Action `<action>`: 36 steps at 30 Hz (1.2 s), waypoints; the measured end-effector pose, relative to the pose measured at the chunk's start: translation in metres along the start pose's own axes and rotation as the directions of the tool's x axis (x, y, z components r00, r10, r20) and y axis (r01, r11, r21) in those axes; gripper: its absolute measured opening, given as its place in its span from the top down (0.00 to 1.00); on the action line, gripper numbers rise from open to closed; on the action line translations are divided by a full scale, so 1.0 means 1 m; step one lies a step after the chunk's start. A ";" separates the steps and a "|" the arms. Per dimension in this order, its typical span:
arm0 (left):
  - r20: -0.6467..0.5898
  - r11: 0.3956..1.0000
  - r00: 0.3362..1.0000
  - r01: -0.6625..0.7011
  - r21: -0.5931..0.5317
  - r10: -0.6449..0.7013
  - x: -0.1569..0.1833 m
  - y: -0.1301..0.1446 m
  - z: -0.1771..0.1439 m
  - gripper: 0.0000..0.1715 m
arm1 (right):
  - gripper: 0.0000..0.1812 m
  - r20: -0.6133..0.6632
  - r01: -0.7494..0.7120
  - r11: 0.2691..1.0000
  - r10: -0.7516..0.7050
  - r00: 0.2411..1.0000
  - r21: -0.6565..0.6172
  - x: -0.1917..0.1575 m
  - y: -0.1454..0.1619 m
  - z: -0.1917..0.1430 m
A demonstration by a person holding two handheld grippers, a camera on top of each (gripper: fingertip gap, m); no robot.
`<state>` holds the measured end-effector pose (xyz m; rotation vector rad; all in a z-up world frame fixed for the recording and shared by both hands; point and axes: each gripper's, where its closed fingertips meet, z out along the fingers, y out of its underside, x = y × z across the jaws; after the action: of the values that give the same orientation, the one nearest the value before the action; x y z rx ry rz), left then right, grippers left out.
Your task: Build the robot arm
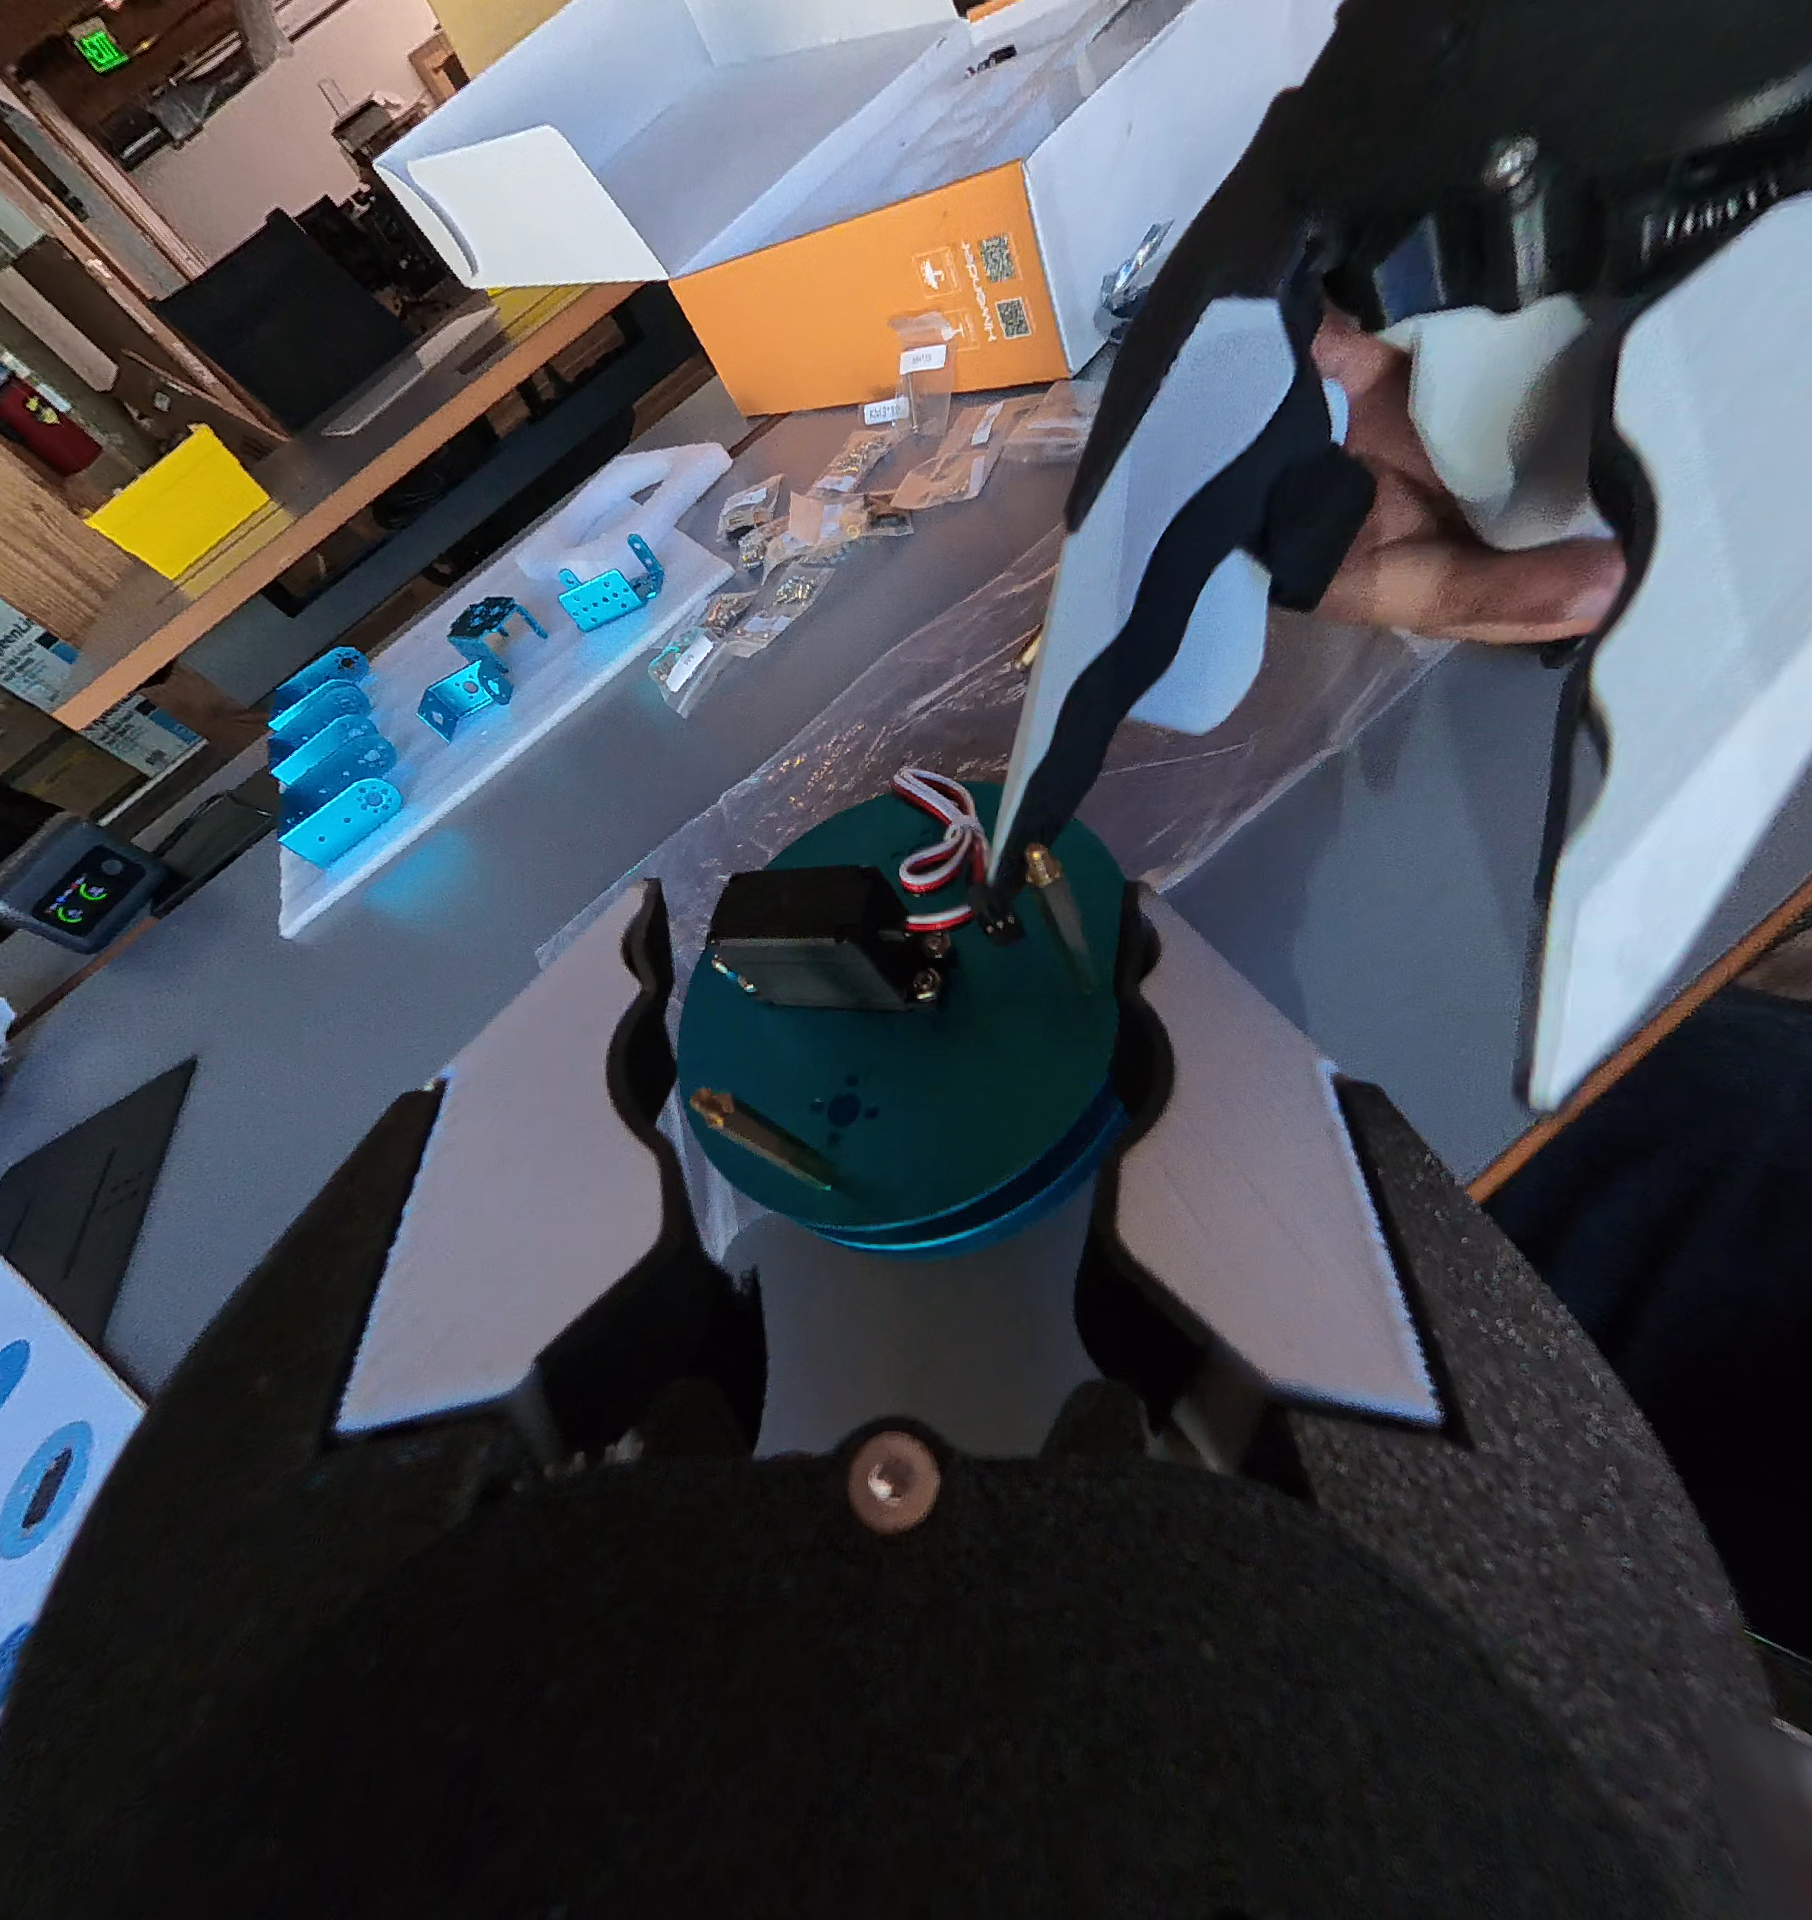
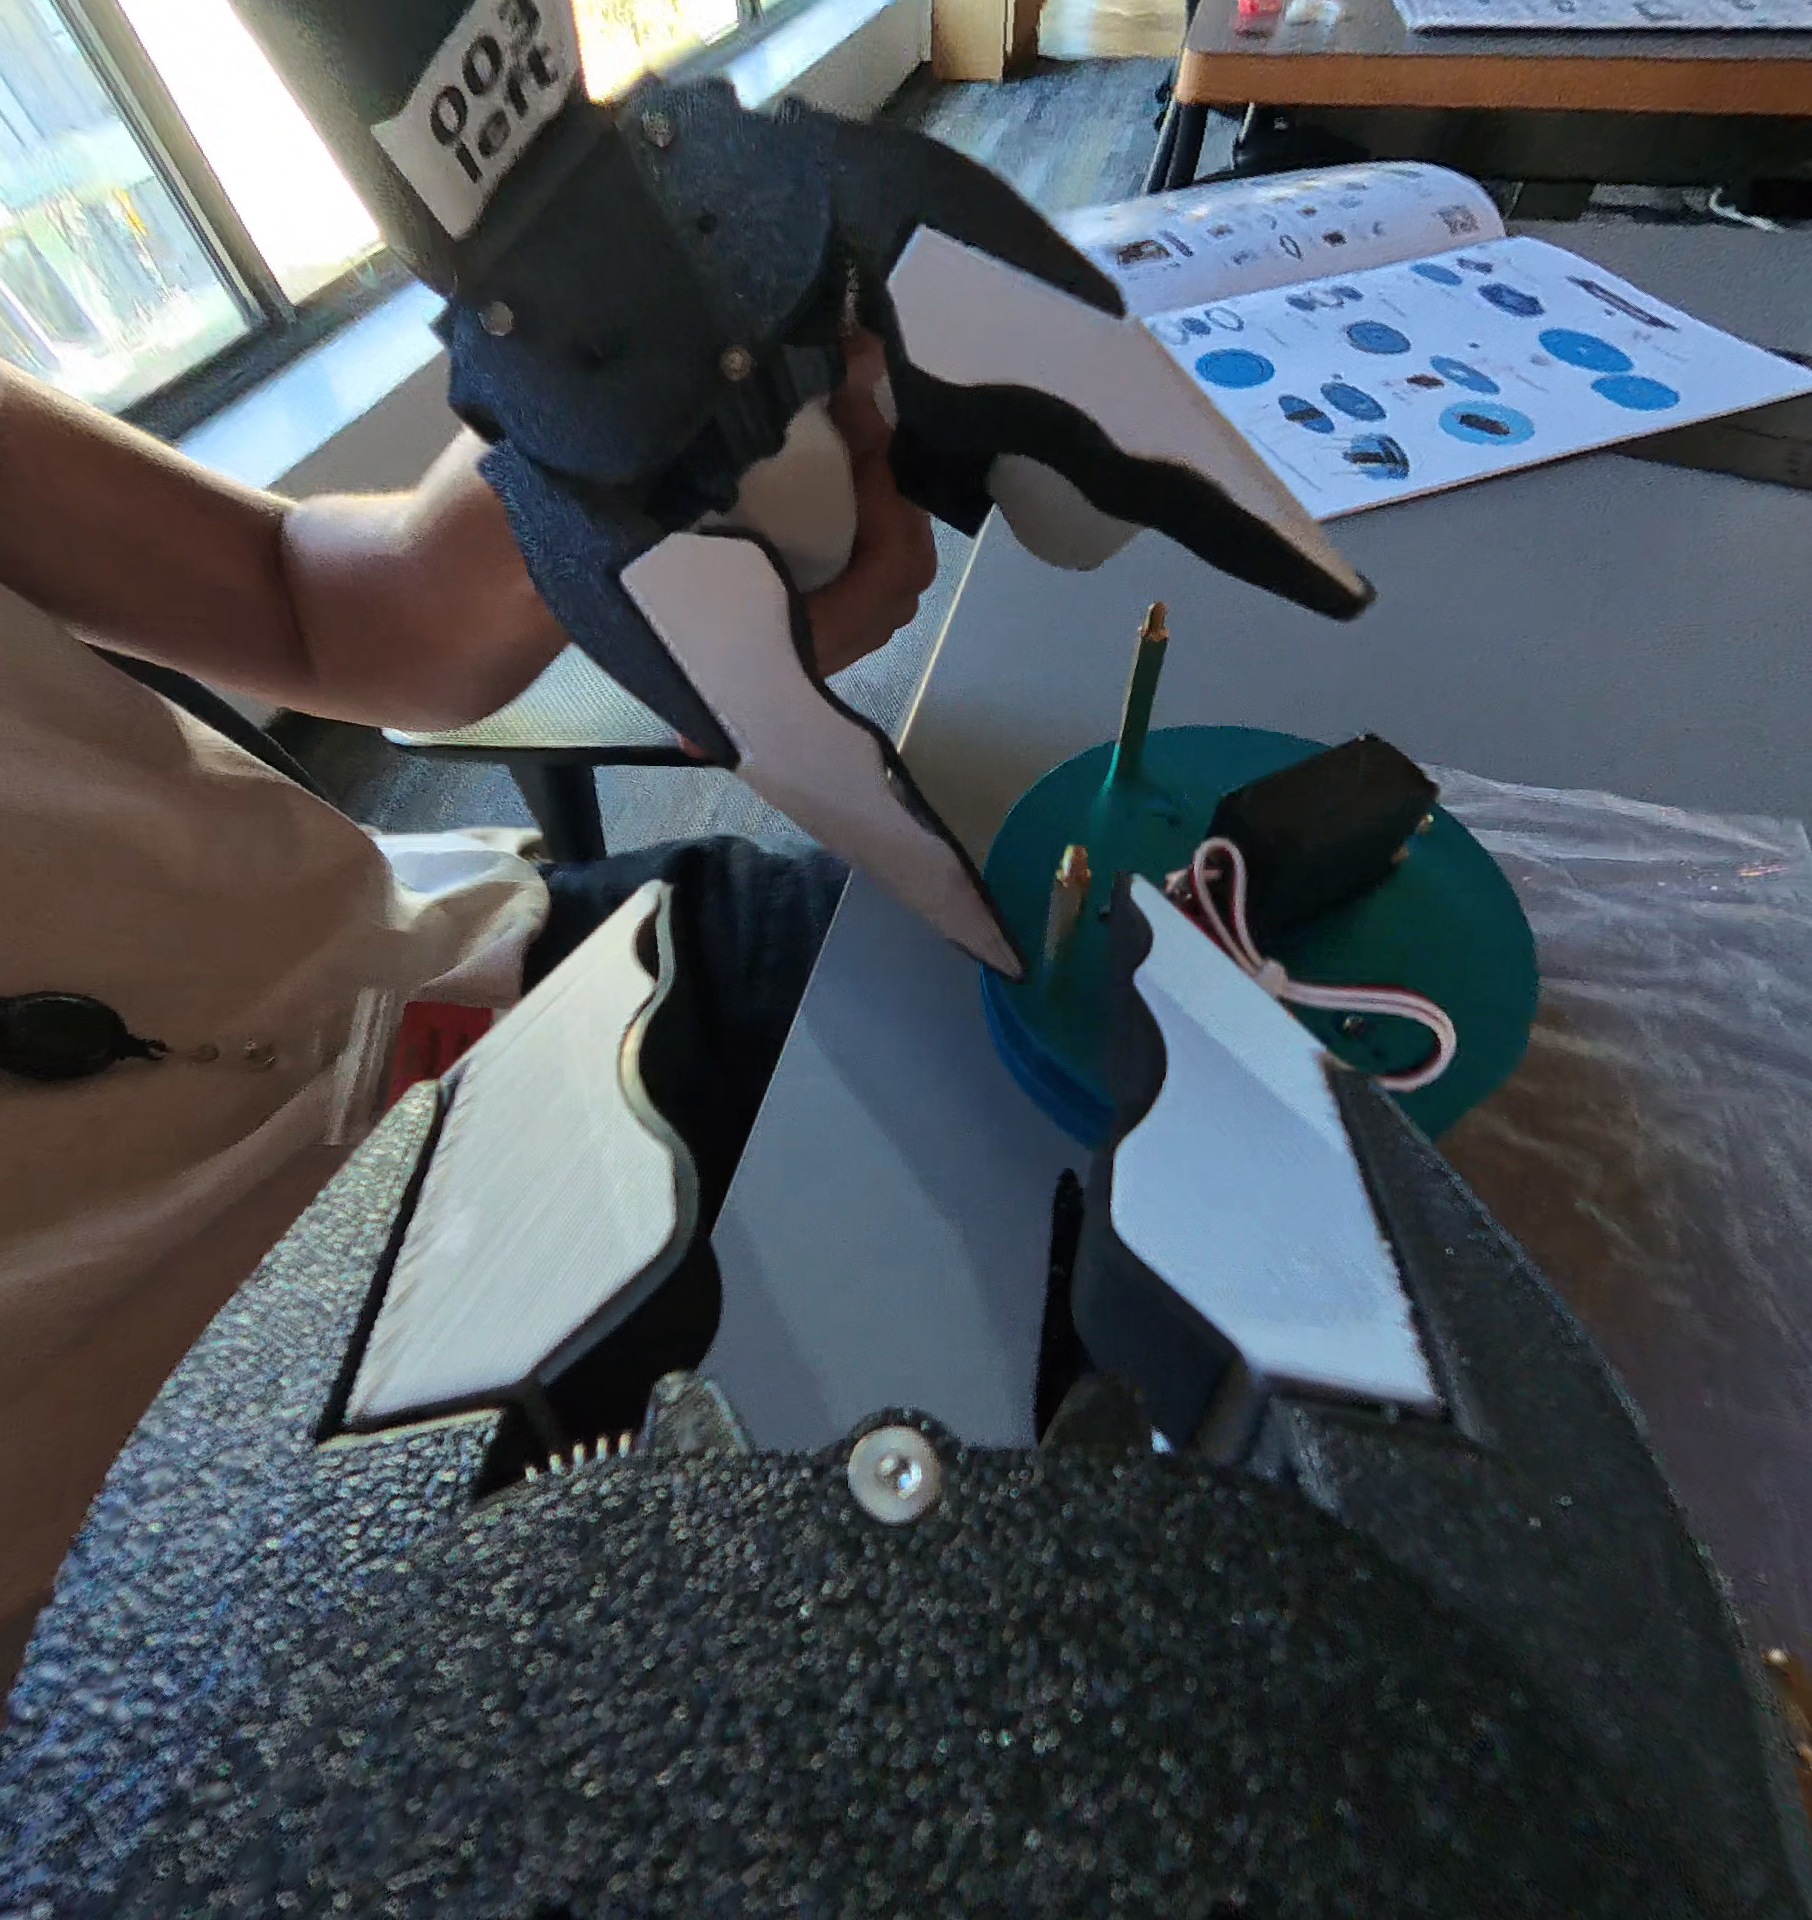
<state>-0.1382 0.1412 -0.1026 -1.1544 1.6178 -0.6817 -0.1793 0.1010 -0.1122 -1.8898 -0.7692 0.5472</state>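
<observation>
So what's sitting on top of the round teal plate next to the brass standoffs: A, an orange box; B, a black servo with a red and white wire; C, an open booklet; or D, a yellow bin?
B: a black servo with a coiled red and white wire sits on the teal plate, among the brass standoffs.

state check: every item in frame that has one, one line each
left gripper: open, fingers either side of the round base, one tip at its rim
right gripper: open, one fingertip down on the base by the wire connector
round base: flat on the plastic sheet
servo: mounted on base, wire loose and coiled
brass standoffs: upright
orange box: open
manual: open
</observation>
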 end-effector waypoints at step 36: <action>-0.456 0.916 0.820 0.400 0.023 -0.346 -0.043 0.039 -0.015 0.76 | 0.97 -0.149 -0.056 0.997 0.047 0.988 -0.053 0.022 0.001 0.024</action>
<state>-0.1643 0.1946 -0.1138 -1.3082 1.7013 -1.3663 -0.1792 0.1315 -0.1237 -1.9831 -0.6466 0.4155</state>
